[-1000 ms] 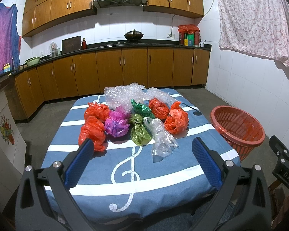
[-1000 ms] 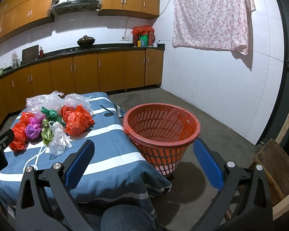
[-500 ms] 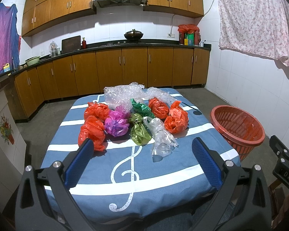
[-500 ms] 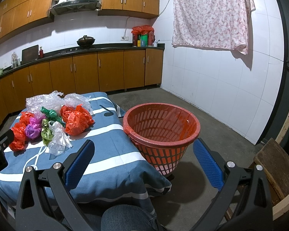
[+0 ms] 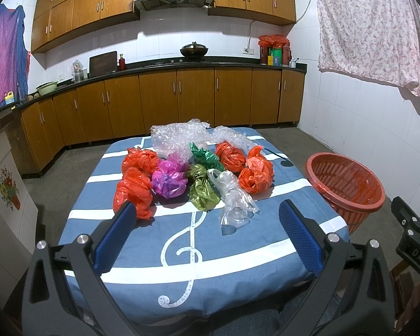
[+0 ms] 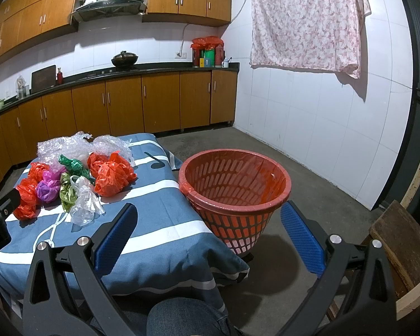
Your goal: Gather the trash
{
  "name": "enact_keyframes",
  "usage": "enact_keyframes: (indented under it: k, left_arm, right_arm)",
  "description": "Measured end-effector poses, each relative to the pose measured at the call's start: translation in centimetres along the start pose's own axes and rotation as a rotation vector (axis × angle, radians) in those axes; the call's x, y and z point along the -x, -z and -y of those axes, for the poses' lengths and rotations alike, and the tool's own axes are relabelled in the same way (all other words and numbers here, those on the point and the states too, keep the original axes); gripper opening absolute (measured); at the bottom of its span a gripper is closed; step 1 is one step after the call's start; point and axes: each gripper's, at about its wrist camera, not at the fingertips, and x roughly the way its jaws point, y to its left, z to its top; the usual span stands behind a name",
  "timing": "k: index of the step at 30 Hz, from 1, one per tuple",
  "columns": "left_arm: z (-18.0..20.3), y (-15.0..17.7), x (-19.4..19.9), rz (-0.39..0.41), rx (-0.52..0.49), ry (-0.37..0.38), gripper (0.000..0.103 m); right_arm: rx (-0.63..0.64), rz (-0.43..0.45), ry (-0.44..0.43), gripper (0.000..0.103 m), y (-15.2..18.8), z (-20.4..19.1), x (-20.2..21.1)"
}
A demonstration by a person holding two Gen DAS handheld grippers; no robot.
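The left hand-held gripper (image 5: 207,218) is wide open w/ nothing in it, at the near edge of the bench (image 5: 237,257) w/ the blue striped cloth. The trash bags (image 5: 170,179) (orange, pink, green, clear) sit bunched in the middle-far part of the bench. The right hand-held gripper (image 6: 208,221) is open and empty too, facing the red basket (image 6: 235,173) on the floor just right of the bench.

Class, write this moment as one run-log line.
phase: start | left gripper: open, empty | right gripper: open, empty | crumpled plastic bags: on table | red basket: beside table
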Motion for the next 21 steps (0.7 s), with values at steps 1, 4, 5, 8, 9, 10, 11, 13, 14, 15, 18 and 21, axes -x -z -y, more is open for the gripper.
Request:
enact_keyframes:
  k: [1, 4, 5, 8, 9, 10, 11, 13, 14, 15, 18, 21]
  left_arm:
    - [0.0, 0.0, 0.01, 0.0, 0.0, 0.0, 0.099]
    - [0.0, 0.0, 0.0, 0.0, 0.0, 0.001, 0.099]
    - [0.0, 0.0, 0.0, 0.0, 0.0, 0.001, 0.099]
    - [0.01, 0.0, 0.01, -0.001, 0.0, 0.001, 0.099]
    - [0.0, 0.0, 0.0, 0.0, 0.0, 0.0, 0.099]
    - [0.01, 0.01, 0.01, 0.0, 0.0, 0.0, 0.099]
    - [0.0, 0.0, 0.0, -0.001, 0.0, 0.001, 0.099]
    - [0.0, 0.0, 0.0, -0.001, 0.001, 0.001, 0.099]
    - [0.0, 0.01, 0.01, -0.002, 0.001, 0.001, 0.099]
    - [0.0, 0.0, 0.01, -0.001, 0.001, 0.001, 0.099]
    - [0.0, 0.01, 0.0, -0.002, 0.001, 0.0, 0.099]
    - [-0.04, 0.07, 0.06, 0.0, 0.005, -0.004, 0.099]
  right_arm:
    - [0.0, 0.001, 0.0, 0.101, 0.01, 0.0, -0.01]
    - [0.001, 0.001, 0.0, 0.101, 0.02, 0.0, -0.04]
    - [0.0, 0.0, 0.0, 0.101, 0.02, 0.01, -0.05]
    - [0.0, 0.001, 0.0, 0.101, 0.02, 0.0, -0.05]
    - [0.0, 0.0, 0.0, 0.101, 0.01, 0.01, -0.06]
    - [0.0, 0.0, -0.001, 0.101, 0.01, 0.01, -0.07]
    - [0.0, 0.0, 0.0, 0.101, 0.01, 0.01, -0.07]
    - [0.0, -0.001, 0.0, 0.101, 0.02, 0.0, -0.09]
    - [0.0, -0.001, -0.001, 0.101, 0.02, 0.0, -0.09]
    - [0.0, -0.001, -0.001, 0.101, 0.03, -0.02, -0.11]
    - [0.0, -0.001, -0.002, 0.101, 0.07, -0.12, -0.19]
    - [-0.001, -0.007, -0.011, 0.101, 0.09, -0.27, -0.37]
